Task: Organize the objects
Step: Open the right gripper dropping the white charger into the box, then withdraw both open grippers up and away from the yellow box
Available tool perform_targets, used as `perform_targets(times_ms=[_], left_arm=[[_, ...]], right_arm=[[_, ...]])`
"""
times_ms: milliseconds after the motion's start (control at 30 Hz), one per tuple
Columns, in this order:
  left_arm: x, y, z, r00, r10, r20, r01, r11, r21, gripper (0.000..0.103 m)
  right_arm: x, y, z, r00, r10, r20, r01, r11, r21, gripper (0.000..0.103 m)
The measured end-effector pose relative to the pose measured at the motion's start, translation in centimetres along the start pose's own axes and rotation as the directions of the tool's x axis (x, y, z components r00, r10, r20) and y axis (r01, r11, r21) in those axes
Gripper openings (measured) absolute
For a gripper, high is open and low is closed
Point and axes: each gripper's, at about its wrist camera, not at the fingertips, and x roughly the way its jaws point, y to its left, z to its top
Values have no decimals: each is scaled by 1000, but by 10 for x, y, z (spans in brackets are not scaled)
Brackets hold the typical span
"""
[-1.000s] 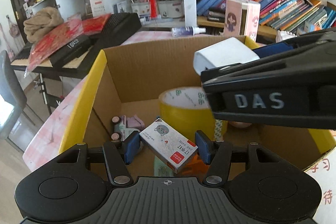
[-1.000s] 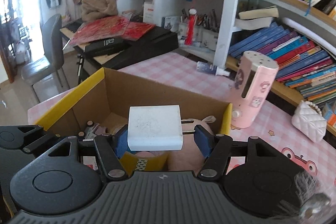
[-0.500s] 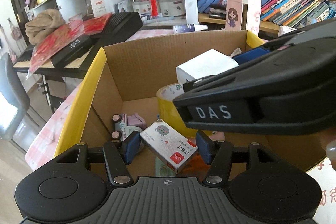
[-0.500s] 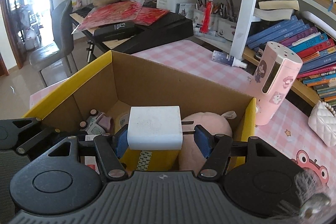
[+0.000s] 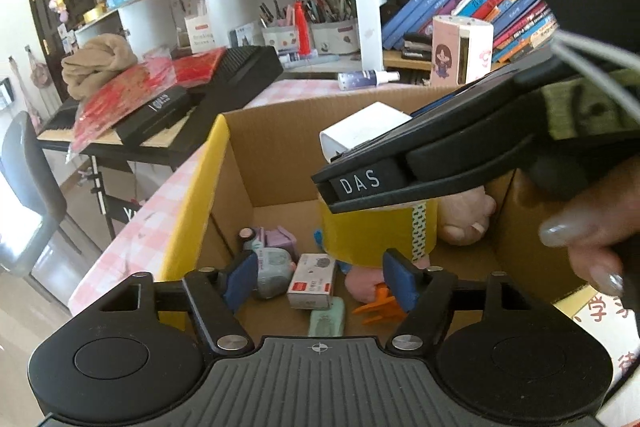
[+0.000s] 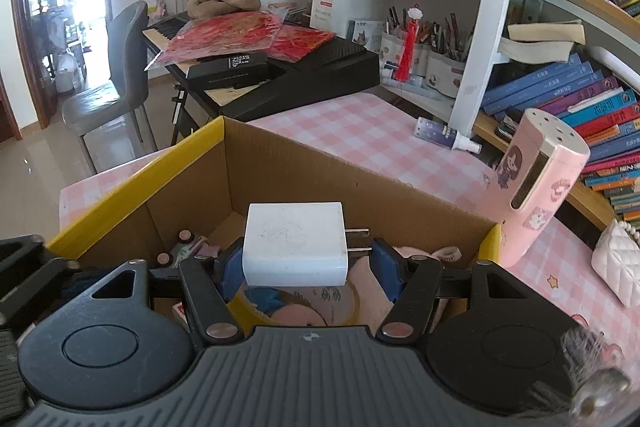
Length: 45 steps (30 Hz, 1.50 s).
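Right wrist, 1 charger, 1 box, maybe gripped.

Both wrist views look down close into the same cardboard box.

Right claw grips something white; left claw hangs spread, seemingly empty.

Left gripper: jaws apart, nothing between them, poised over cardboard box. Box floor: red-and-white small box, yellow tape roll, orange clip, pink plush. Right gripper body crosses above the box, white charger at its tip.
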Motion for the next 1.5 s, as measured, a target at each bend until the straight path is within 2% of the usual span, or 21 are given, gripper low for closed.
perform_targets(times_ms=[467,733,933,1200,1367,1500], left_arm=[[-10,19,-9,1000,22,-15,-23,998,-57,74],[-14,20,-10,1000,23,-5,-24,998,-57,74],[-18,21,-11,1000,22,4,-22,998,-64,74],[-27,24,-14,1000,19,18,-18,997,-70,74],[-35,26,-15,999,7,32,-5,997,-71,75],[-49,27,-17,998,-10,54,14,997,-73,75]], right_arm=[[32,34,7,995,46,-85,-59,985,-161,62],[38,45,9,990,78,-117,-101,973,-210,62],[37,46,8,990,76,-115,-99,972,-211,63],[21,46,9,995,55,-80,-70,978,-197,66],[-8,42,6,999,26,-26,-30,987,-157,67],[-41,35,1,999,-30,34,33,996,-83,70]])
